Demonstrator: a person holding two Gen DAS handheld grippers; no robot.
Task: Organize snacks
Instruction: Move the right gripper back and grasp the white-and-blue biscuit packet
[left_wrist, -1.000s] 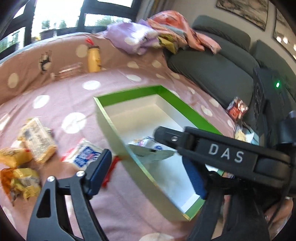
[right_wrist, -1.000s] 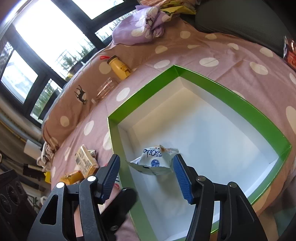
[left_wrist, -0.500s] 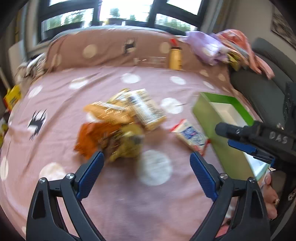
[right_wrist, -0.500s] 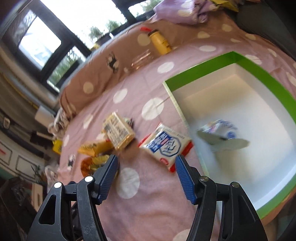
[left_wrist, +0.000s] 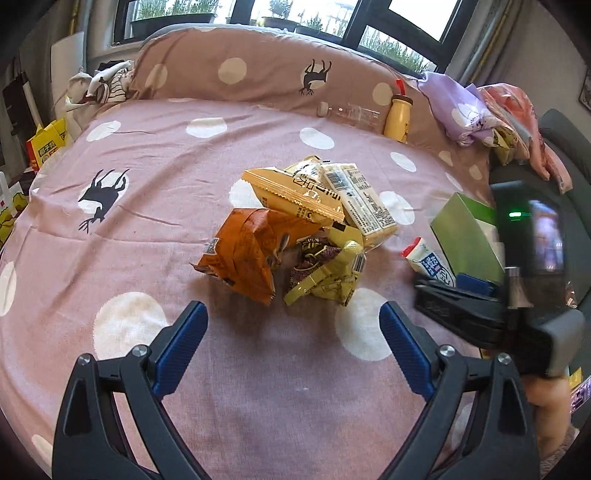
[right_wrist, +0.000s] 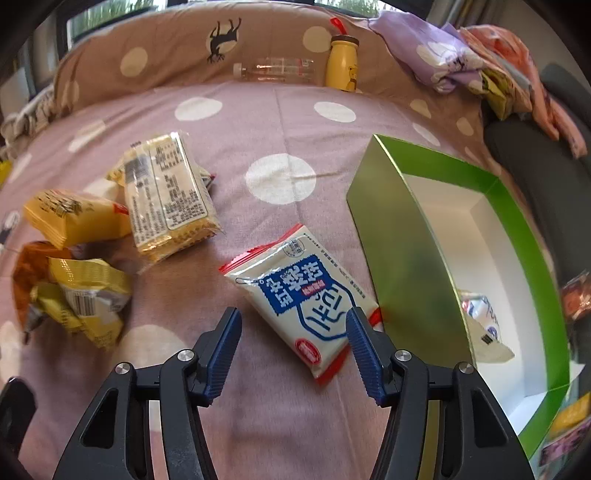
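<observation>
My left gripper (left_wrist: 291, 328) hangs wide open above the pink spotted bedspread (left_wrist: 147, 206), a short way in front of a snack pile: an orange bag (left_wrist: 251, 254), a crumpled yellow packet (left_wrist: 332, 277), a yellow-orange pack (left_wrist: 295, 192) and a cracker pack (left_wrist: 364, 205). My right gripper (right_wrist: 293, 328) is closing its jaws over the near end of a white-and-blue packet (right_wrist: 306, 291), which lies flat beside the green box (right_wrist: 391, 236). Its pads are not pressing on the packet. Another white-and-blue packet (right_wrist: 484, 328) lies inside the box.
A yellow bottle (right_wrist: 343, 66) and a clear plastic bottle (right_wrist: 277, 70) lie against the bedding roll at the back. Purple and orange cloths (right_wrist: 443, 55) are heaped at the back right, beside a dark sofa (right_wrist: 535, 158). Yellow bags (left_wrist: 44, 144) stand off the left edge.
Both grippers swung left, away from the box. The right one left a packet lying inside it and now hangs over the white-and-blue packet. The left jaws opened wider, facing the pile.
</observation>
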